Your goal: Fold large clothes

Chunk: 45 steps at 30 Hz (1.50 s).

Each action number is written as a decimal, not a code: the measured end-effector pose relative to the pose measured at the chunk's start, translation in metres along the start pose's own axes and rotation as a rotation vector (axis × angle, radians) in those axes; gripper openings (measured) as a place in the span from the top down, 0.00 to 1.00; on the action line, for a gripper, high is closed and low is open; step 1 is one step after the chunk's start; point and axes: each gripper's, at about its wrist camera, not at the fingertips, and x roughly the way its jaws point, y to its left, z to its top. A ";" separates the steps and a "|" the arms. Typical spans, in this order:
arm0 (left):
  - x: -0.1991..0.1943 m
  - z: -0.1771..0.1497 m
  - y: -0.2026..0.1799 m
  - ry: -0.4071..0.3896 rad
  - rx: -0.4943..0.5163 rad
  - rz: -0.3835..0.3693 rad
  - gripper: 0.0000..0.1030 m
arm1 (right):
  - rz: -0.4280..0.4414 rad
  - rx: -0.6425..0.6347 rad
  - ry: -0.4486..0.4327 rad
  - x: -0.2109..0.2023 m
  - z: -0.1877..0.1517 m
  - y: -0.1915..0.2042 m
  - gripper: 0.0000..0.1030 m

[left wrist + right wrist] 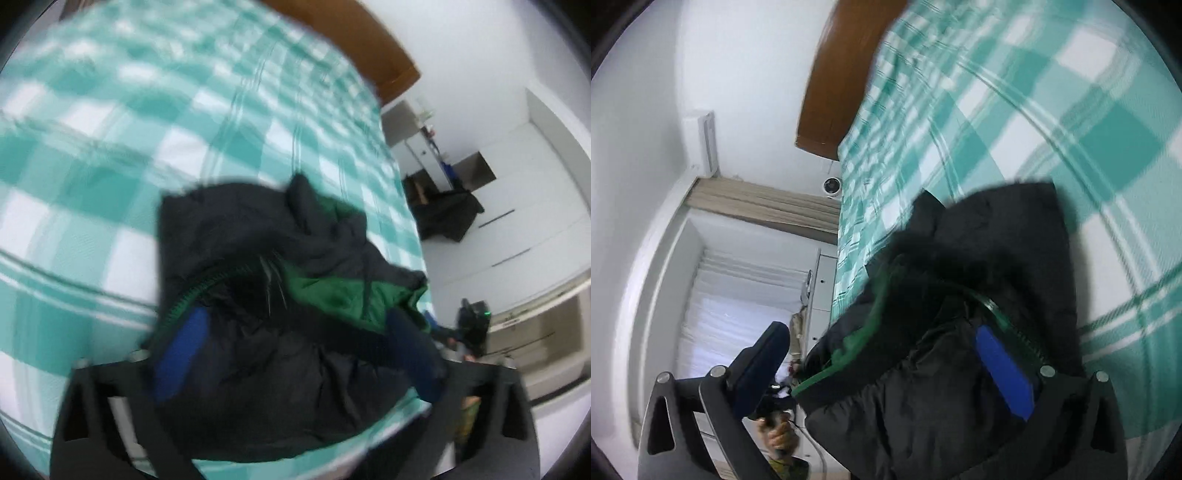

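Note:
A black padded jacket (258, 258) with green lining (332, 295) and a green zip lies bunched near the edge of a bed with a teal-and-white checked sheet (110, 147). My left gripper (295, 354) is open wide, and its blue fingers (181, 354) straddle the jacket's near part. In the right wrist view the same jacket (979, 258) fills the lower middle. My right gripper (882, 373) is also open wide. One blue finger (1004, 373) lies over the jacket and the other is out past the bed's edge. Neither pair of pads presses the cloth.
A brown wooden headboard (354, 40) closes the far end of the bed. Beside the bed stand white wardrobes (524, 206) and a dark pile of cloth (443, 214). On the other side are a curtained window (738, 295), a small fan (832, 183) and a hand (779, 439) on a handle.

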 end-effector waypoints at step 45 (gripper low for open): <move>0.193 0.038 0.037 -0.231 0.165 0.469 0.75 | -0.800 -0.499 -0.169 0.123 0.016 -0.038 0.84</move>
